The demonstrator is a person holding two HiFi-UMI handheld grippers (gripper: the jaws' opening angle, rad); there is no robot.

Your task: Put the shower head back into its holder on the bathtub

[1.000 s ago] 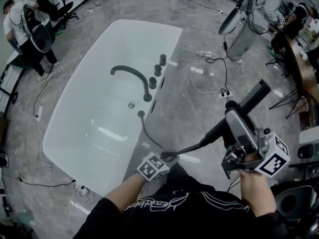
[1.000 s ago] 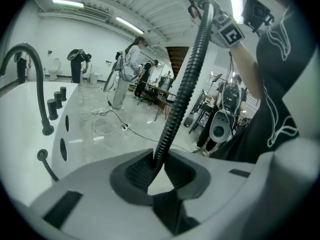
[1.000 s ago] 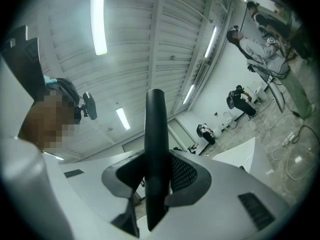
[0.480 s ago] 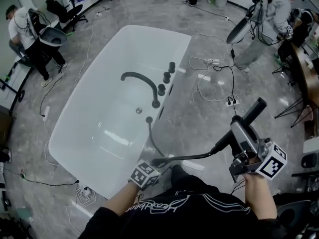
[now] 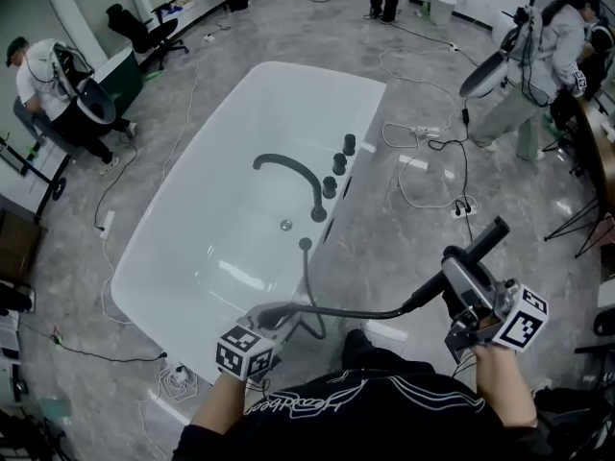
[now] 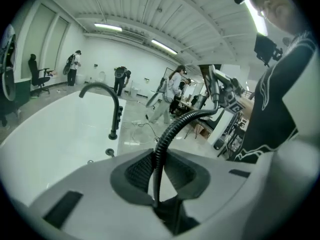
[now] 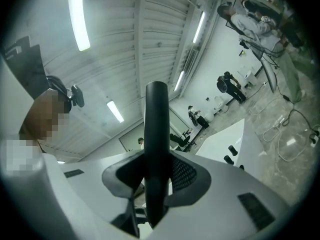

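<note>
Item: black stick-shaped shower head (image 5: 483,241), clamped in the right gripper (image 5: 462,281), whose jaws close on its handle. Position: above the grey marble floor (image 5: 384,209), right of the white freestanding bathtub (image 5: 192,229), well apart from the rim by the black arched faucet (image 5: 288,170).
Black ribbed hose (image 6: 172,129): pinched between the left gripper (image 6: 156,176) pads.
Markings: pale script on the person's black shirt (image 5: 307,401), illegible; gripper cubes carry black-and-white squares only.
</note>
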